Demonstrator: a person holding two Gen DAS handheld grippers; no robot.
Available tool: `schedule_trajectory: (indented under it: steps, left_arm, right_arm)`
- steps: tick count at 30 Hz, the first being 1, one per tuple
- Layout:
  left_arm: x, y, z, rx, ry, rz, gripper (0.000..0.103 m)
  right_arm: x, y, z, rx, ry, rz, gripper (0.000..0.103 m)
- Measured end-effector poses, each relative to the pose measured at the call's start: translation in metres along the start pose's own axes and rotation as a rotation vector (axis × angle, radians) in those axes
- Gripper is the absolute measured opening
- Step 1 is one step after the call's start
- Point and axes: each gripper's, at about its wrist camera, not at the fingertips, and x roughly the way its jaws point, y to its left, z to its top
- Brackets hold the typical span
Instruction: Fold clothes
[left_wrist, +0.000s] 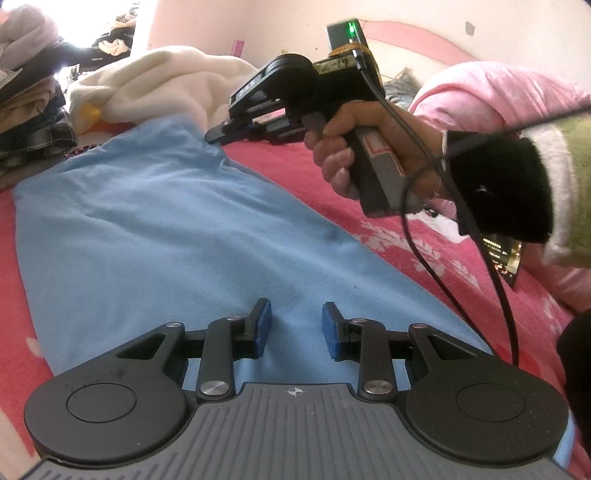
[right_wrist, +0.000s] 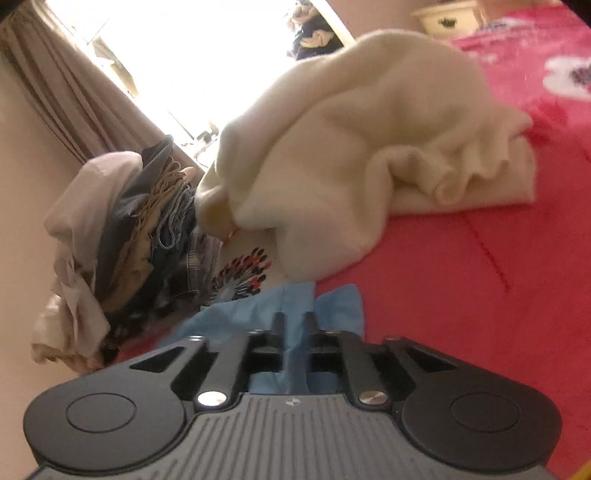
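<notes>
left wrist cam sits low, close over the blue garment (left_wrist: 155, 221), facing the far end; right wrist cam is tilted, right at its edge (right_wrist: 295, 306); both catch the cream blanket (left_wrist: 162, 81) (right_wrist: 369, 129).

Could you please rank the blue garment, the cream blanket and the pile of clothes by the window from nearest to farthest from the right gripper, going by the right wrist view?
1. Blue garment, clamped in the right gripper.
2. Cream blanket, ahead, slightly right.
3. Pile of clothes, far left by the window.
</notes>
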Motion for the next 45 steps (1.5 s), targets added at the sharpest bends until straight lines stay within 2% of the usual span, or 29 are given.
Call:
schedule_trajectory:
  steps: [5, 7, 8, 9, 12, 21, 25, 28, 30, 32, 37, 39, 41, 43, 45]
  left_arm:
    - [0.000, 0.000, -0.001, 0.001, -0.001, 0.001, 0.030]
    - [0.000, -0.001, -0.001, 0.001, -0.001, 0.001, 0.030]
    - [0.000, -0.001, -0.001, 0.001, -0.001, 0.001, 0.030]
    - [0.000, -0.001, -0.001, 0.000, -0.001, 0.001, 0.030]
    - [-0.001, -0.001, -0.001, -0.007, -0.002, -0.001, 0.030]
    - [-0.003, -0.001, 0.001, -0.012, 0.001, -0.005, 0.030]
    - [-0.004, 0.000, 0.002, -0.010, 0.005, -0.001, 0.030]
    - [-0.005, 0.001, 0.004, -0.004, 0.010, 0.004, 0.030]
    - [-0.004, 0.000, 0.004, 0.000, 0.013, 0.008, 0.030]
    - [-0.004, -0.001, 0.004, 0.003, 0.012, 0.013, 0.030]
    - [-0.004, -0.004, 0.004, 0.008, 0.010, 0.029, 0.030]
    - [-0.005, -0.005, 0.003, 0.014, 0.008, 0.035, 0.030]
    - [-0.006, -0.006, 0.003, 0.021, 0.007, 0.045, 0.030]
    - [-0.007, -0.006, 0.003, 0.029, 0.007, 0.057, 0.030]
    - [-0.008, -0.007, 0.002, 0.036, 0.007, 0.071, 0.030]
  right_arm:
    - [0.017, -0.007, 0.003, 0.044, 0.049, 0.034, 0.033]
    - [0.021, -0.005, 0.003, 0.039, 0.043, 0.017, 0.019]
    - [0.019, -0.005, 0.004, 0.039, 0.032, 0.004, 0.003]
    - [0.017, -0.005, 0.005, 0.041, 0.018, -0.008, 0.002]
    - [0.010, -0.007, 0.006, 0.041, -0.017, -0.028, 0.002]
    - [0.002, -0.017, 0.009, 0.040, -0.038, -0.067, 0.002]
    - [0.011, -0.026, 0.007, 0.032, -0.019, -0.136, 0.003]
    - [0.013, -0.033, 0.008, 0.074, 0.003, -0.140, 0.009]
    - [-0.002, -0.034, 0.009, 0.111, -0.015, -0.122, 0.031]
    - [-0.025, -0.030, 0.008, 0.101, -0.033, -0.110, 0.035]
    - [-0.074, -0.006, -0.014, -0.018, 0.061, -0.070, 0.034]
    - [-0.084, 0.008, -0.029, -0.101, 0.111, -0.082, 0.032]
    - [-0.085, 0.013, -0.037, -0.135, 0.125, -0.100, 0.031]
    - [-0.085, 0.016, -0.043, -0.158, 0.133, -0.117, 0.027]
    - [-0.085, 0.019, -0.049, -0.181, 0.141, -0.135, 0.017]
